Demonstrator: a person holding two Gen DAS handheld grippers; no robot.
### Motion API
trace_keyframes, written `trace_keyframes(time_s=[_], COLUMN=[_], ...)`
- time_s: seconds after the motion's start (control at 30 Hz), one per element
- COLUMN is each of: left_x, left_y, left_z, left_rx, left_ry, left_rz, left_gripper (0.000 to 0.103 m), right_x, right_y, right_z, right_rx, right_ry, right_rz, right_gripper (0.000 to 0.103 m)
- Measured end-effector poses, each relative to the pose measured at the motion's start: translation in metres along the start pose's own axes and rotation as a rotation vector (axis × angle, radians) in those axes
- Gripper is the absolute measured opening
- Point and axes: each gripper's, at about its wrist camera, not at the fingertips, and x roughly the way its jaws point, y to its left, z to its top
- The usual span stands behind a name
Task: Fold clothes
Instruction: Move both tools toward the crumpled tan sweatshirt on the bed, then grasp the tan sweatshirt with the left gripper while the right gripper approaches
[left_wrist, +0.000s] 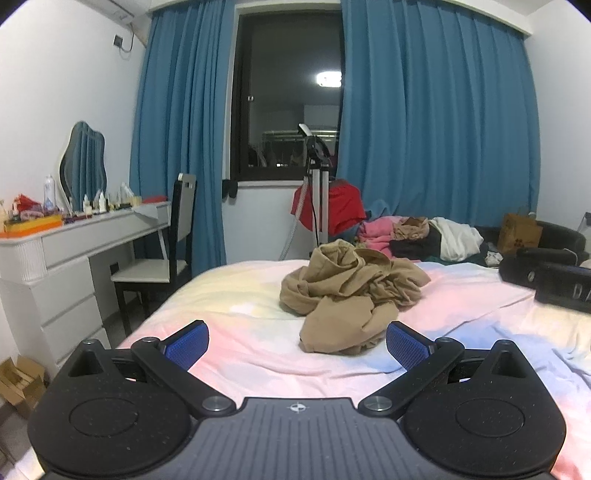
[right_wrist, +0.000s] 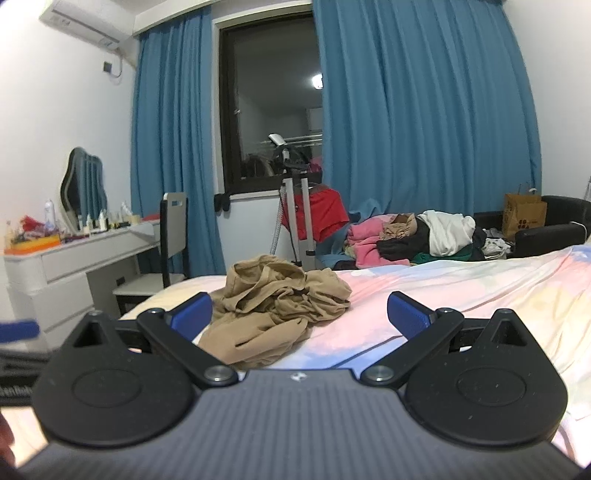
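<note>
A bedroom with long blue curtains (left_wrist: 436, 122) drawn back from a dark window (left_wrist: 288, 99) holds a bed covered by a pastel pink, yellow and blue sheet (left_wrist: 236, 295). On that sheet, towards the far edge, lies a crumpled tan garment (left_wrist: 347, 295), bunched in a heap with one flatter flap spilling towards the near side. The left gripper (left_wrist: 297, 341) hovers over the near part of the bed, its blue-padded fingers (left_wrist: 190, 343) spread wide with nothing between them; the tan garment's near flap sits just beyond the gap, closer to the right finger. In the right wrist view the right gripper (right_wrist: 299, 314) is likewise released and empty, and the garment lies ahead and to its left, its near flap partly hidden behind the left finger's arm. Against the left wall stands a white dressing table (left_wrist: 74, 258) with a wavy mirror (left_wrist: 84, 162) and small bottles, a chair (left_wrist: 162, 254) beside it. Beyond the bed's far edge are a tripod (left_wrist: 316, 192), a red cloth (left_wrist: 340, 206) and a mixed pile of pink, white and dark clothes (left_wrist: 417, 236).
</note>
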Motion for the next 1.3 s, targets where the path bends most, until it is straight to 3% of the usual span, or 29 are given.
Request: trace_keyframes(time_s=[0.13, 0.2, 0.27, 0.3, 0.4, 0.63, 0.8, 0.9, 1.13, 1.3], left_x=[0.004, 0.007, 0.008, 0.010, 0.017, 0.041, 0.087, 0.120, 0.239, 0.337], left_y=[0.001, 0.002, 0.004, 0.004, 0.004, 0.001, -0.007, -0.013, -0.028, -0.043], left_z=[-0.004, -0.006, -0.007, -0.007, -0.009, -0.017, -0.011, 0.003, 0.055, 0.096], left_rx=[-0.015, -0.029, -0.047, -0.053, -0.069, -0.073, -0.065, -0.055, -0.085, -0.085], left_ry=[0.007, 0.010, 0.013, 0.017, 0.034, 0.109, 0.184, 0.188, 0.167, 0.164], left_rz=[-0.005, -0.016, -0.030, -0.035, -0.045, -0.035, -0.062, -0.086, -0.113, -0.116], left_gripper=[0.103, 0.103, 0.103, 0.103, 0.103, 0.103, 0.102, 0.102, 0.102, 0.099], right_x=[-0.003, -0.004, -0.005, -0.005, -0.007, -0.014, -0.014, -0.007, 0.034, 0.071], right_y=[-0.007, -0.011, -0.015, -0.018, -0.022, -0.039, -0.047, -0.053, -0.072, -0.082], right_z=[0.004, 0.006, 0.008, 0.009, 0.013, 0.022, 0.022, 0.017, -0.005, -0.021], right_rx=[0.031, 0.035, 0.046, 0.054, 0.060, 0.123, 0.158, 0.184, 0.269, 0.303], right_ry=[-0.009, -0.007, -0.006, -0.007, -0.011, -0.035, -0.003, 0.026, 0.148, 0.187], right_rz=[0.003, -0.006, -0.022, -0.018, -0.017, 0.030, 0.030, 0.031, 0.009, -0.009], right_gripper=[0.096, 0.070, 0.062, 0.050, 0.037, 0.033, 0.032, 0.032, 0.032, 0.032])
